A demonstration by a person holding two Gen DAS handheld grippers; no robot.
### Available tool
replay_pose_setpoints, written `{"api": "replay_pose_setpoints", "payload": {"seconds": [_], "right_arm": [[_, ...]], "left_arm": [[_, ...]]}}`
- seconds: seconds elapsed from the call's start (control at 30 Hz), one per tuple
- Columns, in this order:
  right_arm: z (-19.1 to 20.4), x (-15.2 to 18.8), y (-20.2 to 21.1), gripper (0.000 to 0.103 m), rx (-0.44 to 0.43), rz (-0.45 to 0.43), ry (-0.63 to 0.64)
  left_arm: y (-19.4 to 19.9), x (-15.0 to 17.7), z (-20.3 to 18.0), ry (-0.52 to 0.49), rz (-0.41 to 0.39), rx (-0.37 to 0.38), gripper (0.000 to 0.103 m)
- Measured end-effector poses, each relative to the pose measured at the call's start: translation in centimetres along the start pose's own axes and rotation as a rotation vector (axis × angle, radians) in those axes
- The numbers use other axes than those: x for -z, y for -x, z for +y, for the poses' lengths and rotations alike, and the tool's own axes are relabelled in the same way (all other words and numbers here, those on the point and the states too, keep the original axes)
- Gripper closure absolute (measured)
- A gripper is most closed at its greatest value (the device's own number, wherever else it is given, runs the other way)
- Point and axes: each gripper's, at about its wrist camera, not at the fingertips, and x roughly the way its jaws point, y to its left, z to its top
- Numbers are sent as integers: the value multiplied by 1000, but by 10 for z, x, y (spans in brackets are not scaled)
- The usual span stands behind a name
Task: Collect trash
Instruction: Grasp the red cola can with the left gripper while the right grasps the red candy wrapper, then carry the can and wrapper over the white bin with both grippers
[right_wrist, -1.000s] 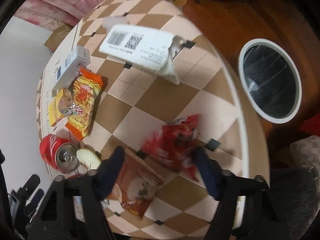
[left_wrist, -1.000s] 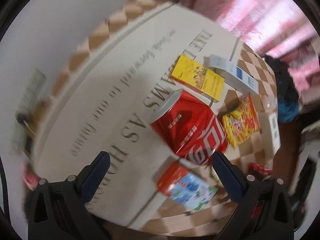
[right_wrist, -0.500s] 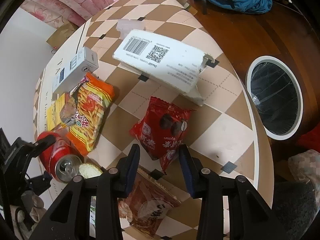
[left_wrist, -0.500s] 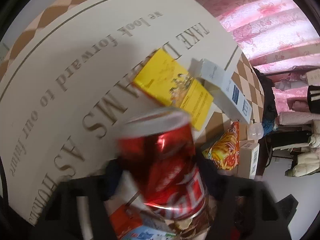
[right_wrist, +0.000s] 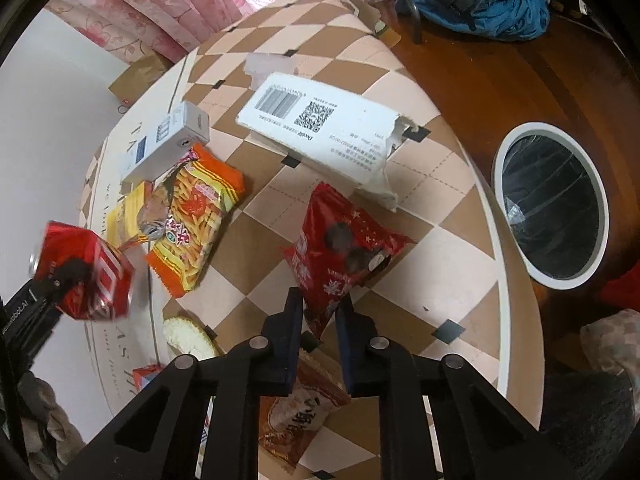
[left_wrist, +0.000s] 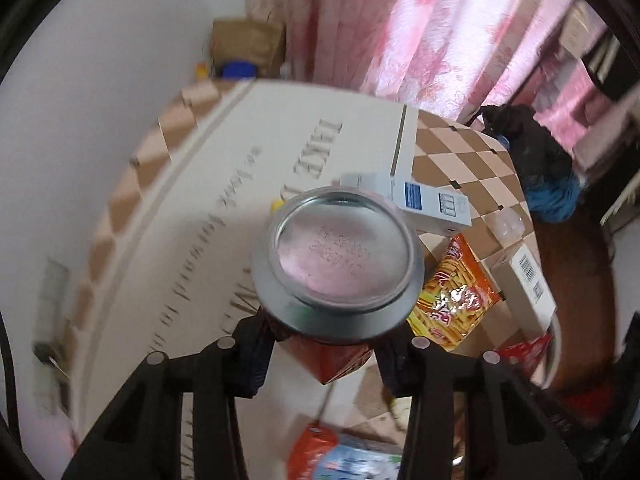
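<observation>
While the right gripper [right_wrist: 319,322] pinches the red snack bag [right_wrist: 340,248], the bin [right_wrist: 554,206] lies to its right, off the tabletop [right_wrist: 452,264]; left gripper [left_wrist: 326,346] closing on the can [left_wrist: 336,264].

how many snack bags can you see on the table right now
3: a red bag pinched in the right gripper, an orange one left of it, a brown one under the gripper. More may be hidden.

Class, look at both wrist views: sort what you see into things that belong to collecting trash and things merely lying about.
Belongs to the job:
red can, in the left gripper
red snack bag, in the right gripper
orange snack bag
white bin

Lying about:
blue clothes
pink curtain
</observation>
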Motion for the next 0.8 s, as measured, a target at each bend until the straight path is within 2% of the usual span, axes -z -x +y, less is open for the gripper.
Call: {"api": "replay_pose_setpoints", "payload": {"seconds": [0.13, 0.43, 0.6, 0.8], "right_arm": [[1, 4, 14, 87, -5, -29, 16], [7, 8, 58, 89, -42, -122, 85], [9, 10, 92, 90, -75, -195, 121], [-8, 4, 143, 90, -113, -301, 118]], "left_arm": [[8, 1, -3, -55, -33, -41, 64], [47, 9, -17, -119, -107, -63, 64], [71, 7, -36, -150, -156, -46, 65], [104, 2, -87, -222, -218, 17, 65]]}}
